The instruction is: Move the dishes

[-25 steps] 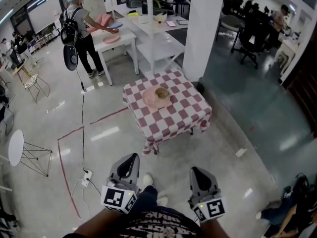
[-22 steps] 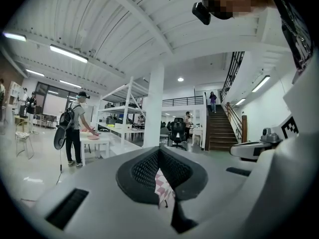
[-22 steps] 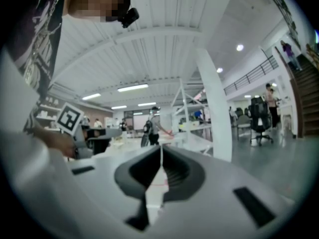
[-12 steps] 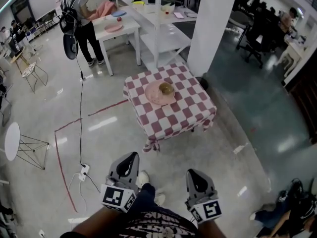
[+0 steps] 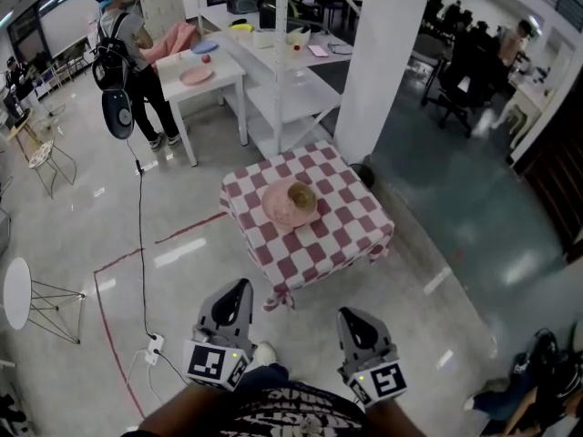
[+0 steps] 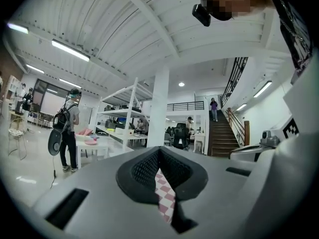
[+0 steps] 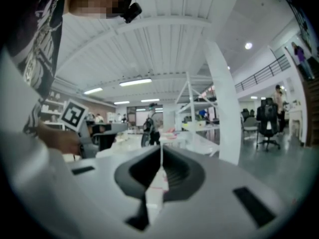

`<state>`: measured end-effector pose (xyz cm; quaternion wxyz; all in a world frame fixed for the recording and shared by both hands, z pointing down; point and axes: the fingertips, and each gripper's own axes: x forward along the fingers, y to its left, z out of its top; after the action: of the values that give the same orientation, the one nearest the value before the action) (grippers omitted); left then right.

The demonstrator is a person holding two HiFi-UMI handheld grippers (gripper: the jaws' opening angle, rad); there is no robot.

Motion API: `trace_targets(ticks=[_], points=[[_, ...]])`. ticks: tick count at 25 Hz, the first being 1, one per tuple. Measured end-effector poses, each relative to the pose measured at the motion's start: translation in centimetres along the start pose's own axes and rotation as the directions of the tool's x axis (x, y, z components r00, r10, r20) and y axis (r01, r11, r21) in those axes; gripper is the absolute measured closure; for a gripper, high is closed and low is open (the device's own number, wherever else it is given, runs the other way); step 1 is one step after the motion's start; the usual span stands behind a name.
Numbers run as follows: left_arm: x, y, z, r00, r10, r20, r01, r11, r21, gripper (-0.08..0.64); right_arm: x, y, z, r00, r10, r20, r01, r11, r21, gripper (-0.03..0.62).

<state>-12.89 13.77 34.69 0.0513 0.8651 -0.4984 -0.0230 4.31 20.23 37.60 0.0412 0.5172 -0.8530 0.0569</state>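
Ahead of both grippers, beyond their tips and still well apart from them, a checked table (image 5: 342, 230) is seen. A pink plate (image 5: 276, 209) lies at its middle and a bowl (image 5: 301, 194) is set on the plate's far-right part. Over the last second the table has been brought nearer to the left gripper (image 5: 235, 291) and the right gripper (image 5: 355, 317), while plate and bowl have been left where they lay. Both pairs of jaws are pressed together and nothing is held; only a sliver of cloth (image 6: 163, 195) is glimpsed through the left pair's slit. An approach is judged to be under way, with no dish yet touched. Before any pick-up the remaining gap must be closed and the jaws opened. A second table (image 5: 223, 67), farther ahead and to the grippers' left, is attended by another person (image 5: 123, 35).
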Motion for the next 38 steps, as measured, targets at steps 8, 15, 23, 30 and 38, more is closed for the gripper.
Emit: trace_targets(ticks=[8, 15, 23, 30, 38], points=[[2.9, 3.7, 0.4, 0.998, -0.055, 0.026, 0.056, 0.998, -0.025, 0.529, 4.8, 0.5, 1.8, 0.999, -0.028, 0.024, 0.029, 0.999, -0.04, 0.557], [3.8, 6.3, -0.2, 0.999, -0.044, 0.017, 0.044, 0.998, -0.052, 0.529, 6.6, 0.9, 2.2, 1.0, -0.028, 0.01, 0.029, 0.998, -0.063, 0.557], [4.3, 8.3, -0.8, 1.0, -0.003, 0.003, 0.003, 0.998, -0.056, 0.529, 9.6, 0.7, 1.7, 1.0, 0.011, -0.009, -0.012, 0.998, -0.054, 0.557], [5.8, 10.3, -1.9, 0.997, 0.06, -0.042, -0.062, 0.997, -0.041, 0.529, 13.2, -0.8, 0.3, 0.998, 0.062, -0.034, -0.062, 0.998, -0.005, 0.557], [10.0, 11.2, -3.2, 0.994, 0.089, -0.066, -0.092, 0.995, -0.03, 0.529, 17.3, -4.2, -1.2, 0.992, 0.106, -0.062, -0.104, 0.994, 0.034, 0.557]])
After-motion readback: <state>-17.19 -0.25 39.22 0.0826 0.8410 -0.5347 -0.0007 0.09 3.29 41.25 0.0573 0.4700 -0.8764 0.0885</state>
